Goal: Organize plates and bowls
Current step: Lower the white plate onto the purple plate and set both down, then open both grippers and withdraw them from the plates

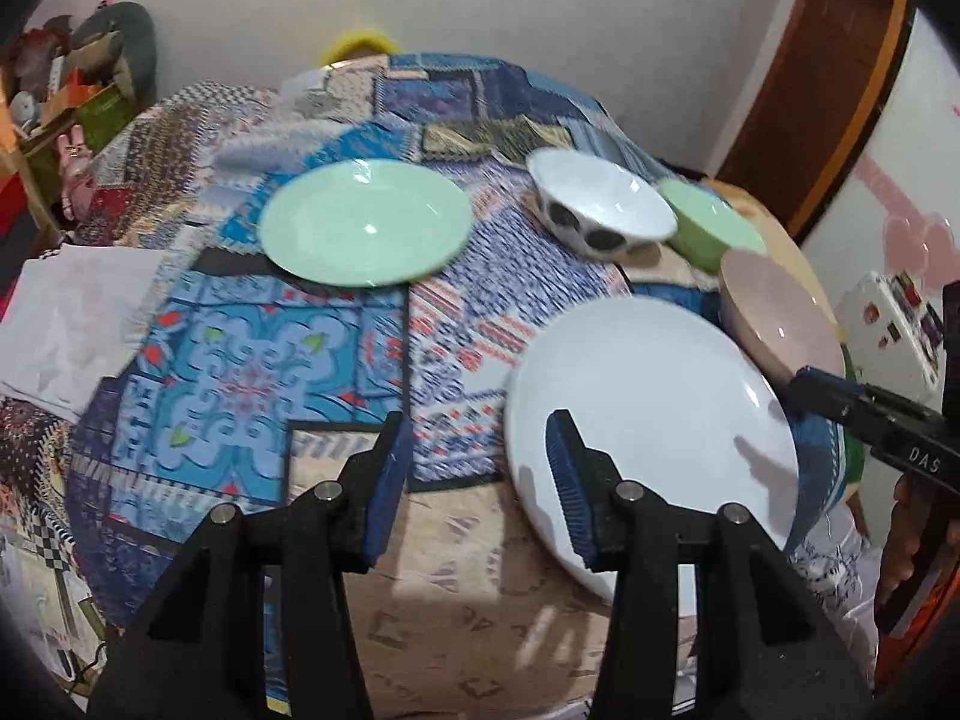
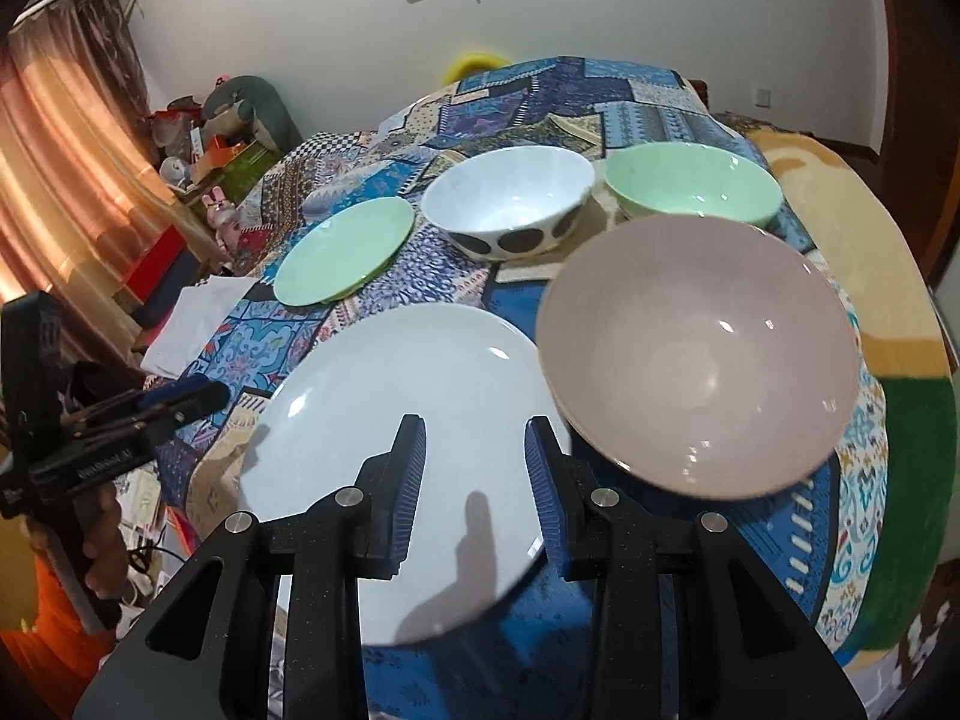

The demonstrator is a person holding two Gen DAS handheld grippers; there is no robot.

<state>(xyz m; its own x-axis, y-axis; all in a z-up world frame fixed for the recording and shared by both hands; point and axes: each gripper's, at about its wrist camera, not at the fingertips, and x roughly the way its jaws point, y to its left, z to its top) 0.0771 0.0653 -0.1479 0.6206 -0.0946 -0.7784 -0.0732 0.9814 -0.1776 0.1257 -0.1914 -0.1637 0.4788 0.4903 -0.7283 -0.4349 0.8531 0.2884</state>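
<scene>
A large white plate [image 1: 654, 420] [image 2: 408, 438] lies at the near edge of the patterned cloth. Beside it sits a pink bowl [image 1: 780, 315] [image 2: 696, 354]. Further back stand a white bowl with black dots [image 1: 600, 201] [image 2: 510, 204], a green bowl [image 1: 711, 225] [image 2: 690, 186] and a green plate [image 1: 366, 222] [image 2: 345, 252]. My left gripper [image 1: 480, 480] is open, its right finger over the white plate's left rim, its left finger over the cloth. My right gripper [image 2: 476, 486] is open above the white plate's near part, holding nothing.
A patchwork cloth [image 1: 252, 372] covers the rounded surface. White paper [image 1: 78, 318] lies at its left edge. Cluttered shelves and toys [image 2: 210, 138] stand at the left by a curtain. A person's hand [image 2: 102, 534] holds the other gripper handle.
</scene>
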